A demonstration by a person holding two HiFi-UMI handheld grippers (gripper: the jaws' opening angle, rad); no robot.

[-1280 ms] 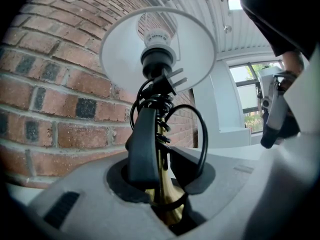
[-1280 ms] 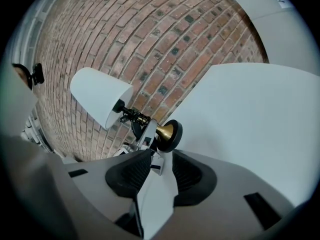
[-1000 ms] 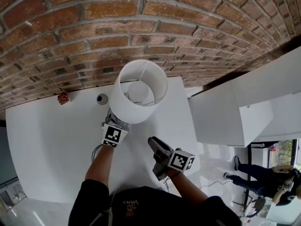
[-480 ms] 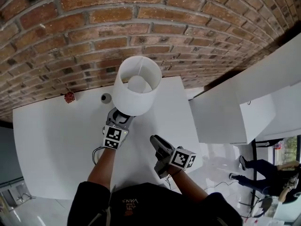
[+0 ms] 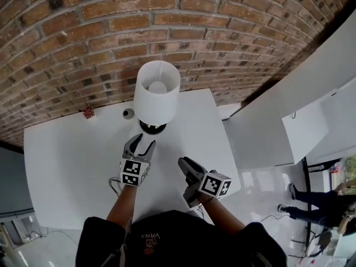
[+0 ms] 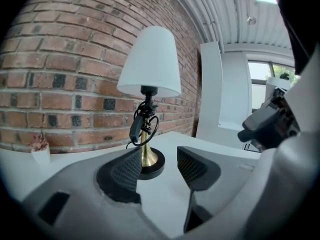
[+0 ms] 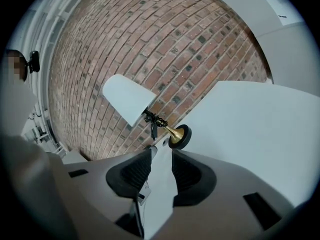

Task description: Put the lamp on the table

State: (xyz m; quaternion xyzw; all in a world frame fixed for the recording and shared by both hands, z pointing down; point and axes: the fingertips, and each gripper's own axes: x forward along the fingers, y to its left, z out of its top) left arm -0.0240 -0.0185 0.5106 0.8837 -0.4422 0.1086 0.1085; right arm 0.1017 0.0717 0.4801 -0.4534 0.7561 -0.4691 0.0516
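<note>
The lamp [image 5: 157, 90], with a white shade and a brass stem on a black base, stands upright on the white table [image 5: 67, 166] close to the brick wall. It also shows in the left gripper view as the lamp [image 6: 150, 64] and in the right gripper view as the lamp [image 7: 127, 101]. A black cord is bundled on its stem. My left gripper [image 5: 142, 143] sits just short of the base, its jaws opening with nothing between them. My right gripper [image 5: 183, 166] hangs over the table nearer me, shut on a white flat piece [image 7: 157, 184] that I cannot identify.
A small grey round object [image 5: 128, 114] and a tiny red plant [image 5: 88, 113] sit by the wall, left of the lamp. A white cabinet [image 5: 261, 132] adjoins the table's right edge. A thin cable [image 5: 114, 183] lies beside my left arm. A person [image 5: 334, 204] stands far right.
The lamp went from tilted in the left gripper to upright on the table by the wall. The left gripper let go and drew back. The right gripper hardly moved.
</note>
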